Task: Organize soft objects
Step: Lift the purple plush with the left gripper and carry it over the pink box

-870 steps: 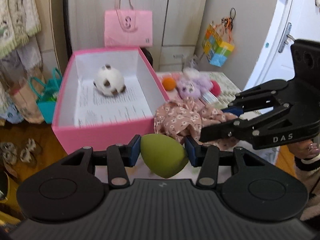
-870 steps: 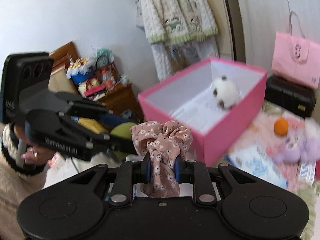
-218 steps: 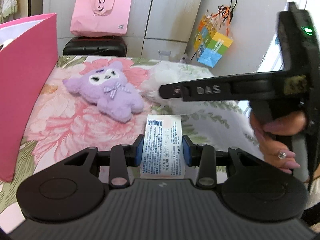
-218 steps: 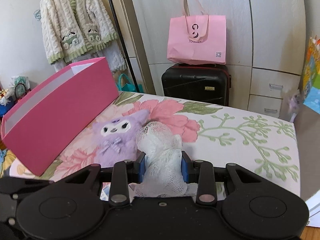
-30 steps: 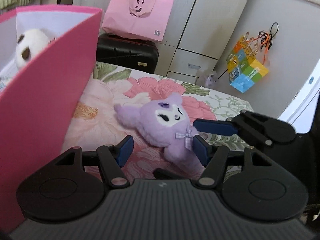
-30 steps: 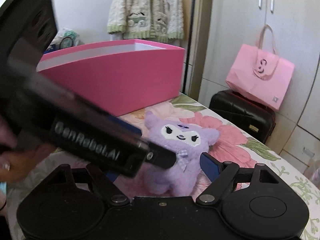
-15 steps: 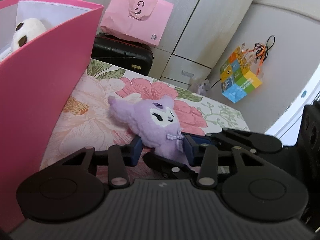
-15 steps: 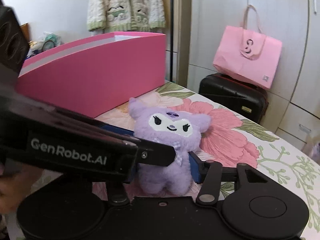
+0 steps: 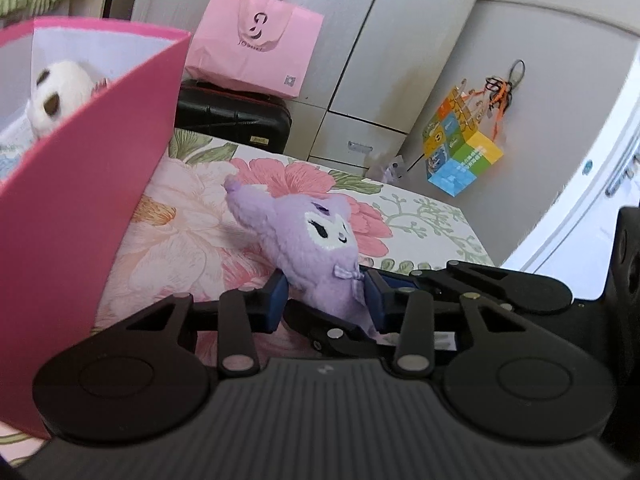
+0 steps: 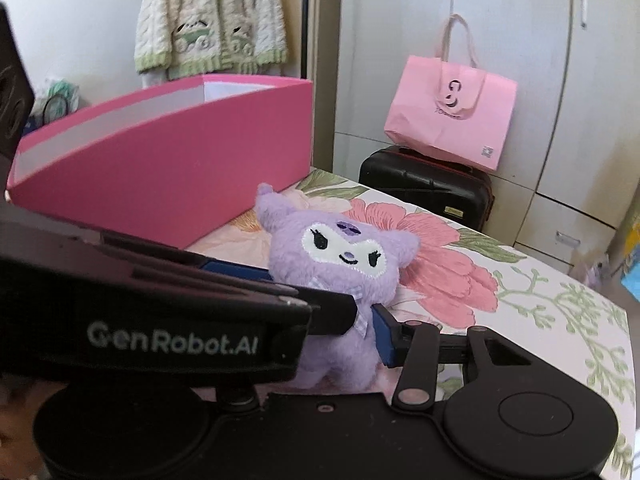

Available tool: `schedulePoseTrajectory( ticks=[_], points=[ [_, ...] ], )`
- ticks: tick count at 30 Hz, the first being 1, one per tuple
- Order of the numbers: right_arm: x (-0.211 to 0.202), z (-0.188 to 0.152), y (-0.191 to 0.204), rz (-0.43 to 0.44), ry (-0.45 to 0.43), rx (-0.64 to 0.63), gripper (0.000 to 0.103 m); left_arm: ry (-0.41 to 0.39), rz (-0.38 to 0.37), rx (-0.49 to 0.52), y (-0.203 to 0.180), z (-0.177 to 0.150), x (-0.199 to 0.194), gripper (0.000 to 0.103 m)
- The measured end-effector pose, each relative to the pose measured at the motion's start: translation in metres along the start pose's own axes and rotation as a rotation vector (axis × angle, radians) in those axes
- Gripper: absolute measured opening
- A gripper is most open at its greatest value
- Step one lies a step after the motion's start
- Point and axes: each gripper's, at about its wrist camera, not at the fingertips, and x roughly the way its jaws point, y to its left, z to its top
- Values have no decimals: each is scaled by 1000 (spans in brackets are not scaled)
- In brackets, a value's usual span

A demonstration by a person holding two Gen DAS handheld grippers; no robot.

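One toy outstanding: as far as these pictures show, the purple plush is the only soft thing outside the box.

Left wrist view
- Left gripper [image 9: 325, 297]: clenched on the purple plush [image 9: 316, 240], its blue pads pressing the lower body from both sides.
- Right gripper [image 9: 404, 280]: comes in from the right, its blue pad against the plush's side.
- Plush position: tilted, head leaning away toward the pink box [image 9: 92, 184], over the flowered bedcover [image 9: 180, 216]; whether it has left the cover I cannot tell.
- Already stored: a white plush with brown spots [image 9: 60, 96] lies inside the box, with something pink just beside it.

Right wrist view
- Right gripper [image 10: 344, 332]: one blue pad presses the plush's right flank; the other finger is hidden behind the left gripper's arm, so the grasp reads as closed on the toy.
- Purple plush [image 10: 344, 276]: upright, face to the camera, just beside the pink box [image 10: 168, 176] and outside it.
- Box interior: hidden by the near wall.

Progress
- Done: at least one toy boxed; bedcover otherwise bare where visible.
- Left: lift the plush over the wall and let it go inside, probably the last step.
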Motion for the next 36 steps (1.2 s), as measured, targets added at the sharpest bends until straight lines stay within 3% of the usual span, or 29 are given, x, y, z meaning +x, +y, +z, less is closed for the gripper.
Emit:
schedulePoseTrajectory(
  ticks=[7,16,30,36],
  points=[
    [-29,-5,20,-56,-27,77,52,-11,-20,39,-9,-4,-31,39],
    [-66,-14,51,-108,-49,68,52,-11,-46,76,-16,-18,-71,39],
    [-114,-35,92,-62,-88,48,52,-8,-53,153,-18,-44,-138,39],
    [-133,-35,122,-19,-124,10,52,-34,-7,200,-15,-50,-180,39]
  ],
)
